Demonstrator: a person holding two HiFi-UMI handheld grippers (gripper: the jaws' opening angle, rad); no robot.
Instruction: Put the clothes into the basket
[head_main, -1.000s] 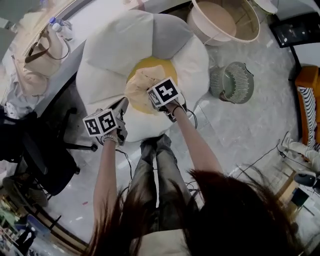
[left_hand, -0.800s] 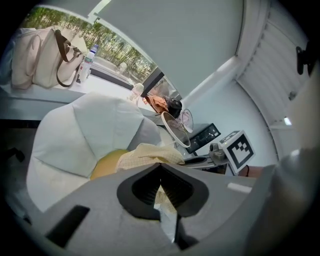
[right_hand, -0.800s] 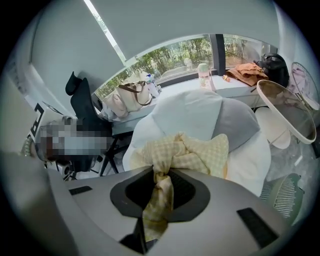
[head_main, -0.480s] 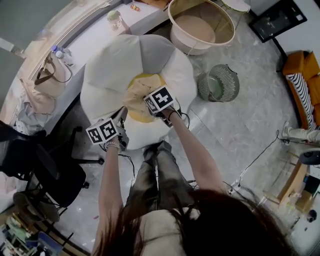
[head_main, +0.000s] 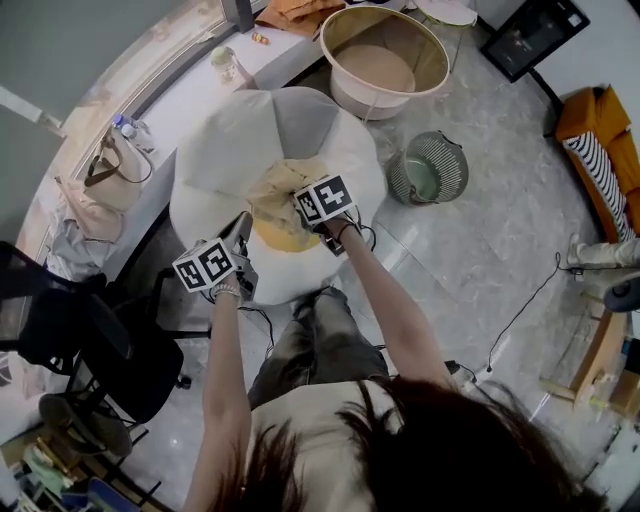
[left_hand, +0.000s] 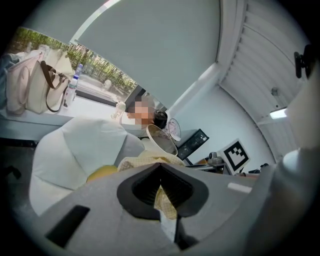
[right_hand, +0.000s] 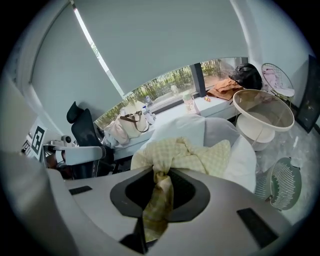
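A pale yellow checked garment (head_main: 275, 190) hangs bunched over the yellow centre of a white flower-shaped cushion (head_main: 230, 140). My left gripper (head_main: 241, 236) is at the cushion's near-left edge, shut on a fold of the garment (left_hand: 162, 197). My right gripper (head_main: 298, 193) is over the cushion's centre, shut on another twisted strip of it (right_hand: 157, 200). The rest of the cloth (right_hand: 185, 152) spreads between the two grippers. A round beige basket (head_main: 425, 45) stands on the floor beyond the cushion and also shows in the gripper views (right_hand: 255, 132) (left_hand: 161, 141).
A ribbed green round bin (head_main: 428, 170) stands on the floor right of the cushion. A black office chair (head_main: 90, 340) is at the left. Bags (head_main: 110, 170) and a bottle (head_main: 228, 65) lie on the window ledge. An orange seat (head_main: 595, 130) is at far right, and cables cross the floor.
Both grippers have risen together, still shut on the garment. More of the cloth has come up off the cushion's yellow centre.
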